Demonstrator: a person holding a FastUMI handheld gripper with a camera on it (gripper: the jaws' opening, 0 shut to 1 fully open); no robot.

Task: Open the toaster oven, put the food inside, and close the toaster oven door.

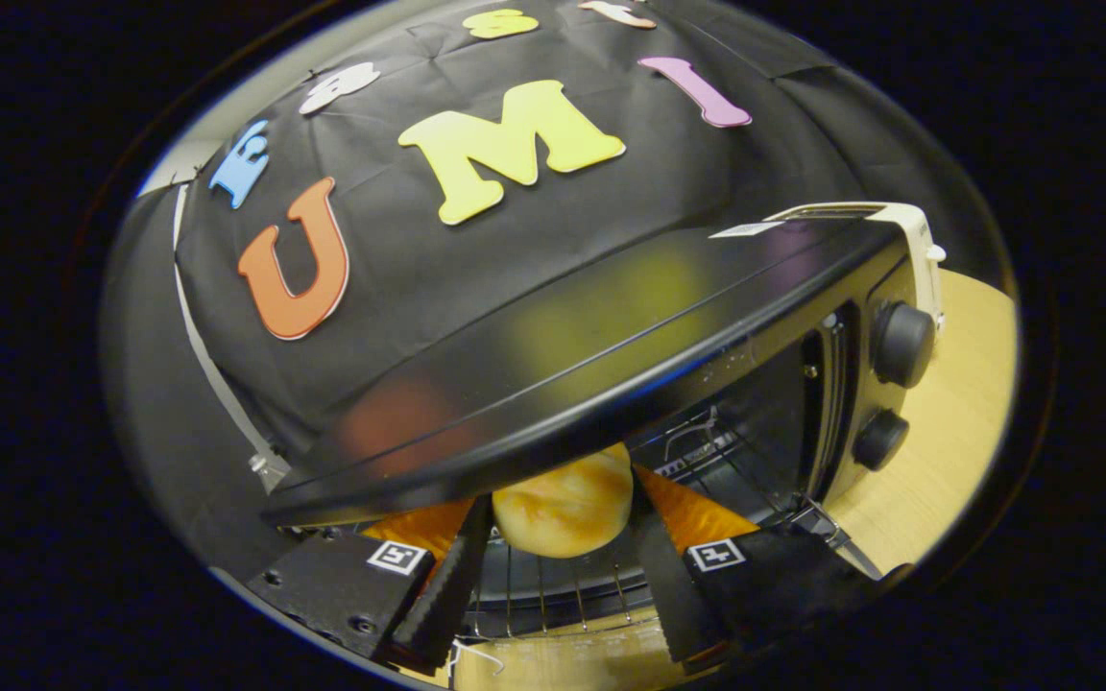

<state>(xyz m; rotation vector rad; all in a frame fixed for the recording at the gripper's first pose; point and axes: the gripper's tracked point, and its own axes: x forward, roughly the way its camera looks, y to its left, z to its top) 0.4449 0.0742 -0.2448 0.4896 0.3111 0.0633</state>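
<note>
One food item: round golden-brown bread bun (565, 504), lying on the wire rack (553, 590) at its front edge
Gripper (561, 561): fingers spread apart, one either side of the bun, contact with it not clear
Black toaster oven (611, 317): door open, two round black knobs (901, 344) on its right panel
Bench: light wooden surface (947, 422) carrying the oven
Behind oven: white toaster (913, 230)
</note>
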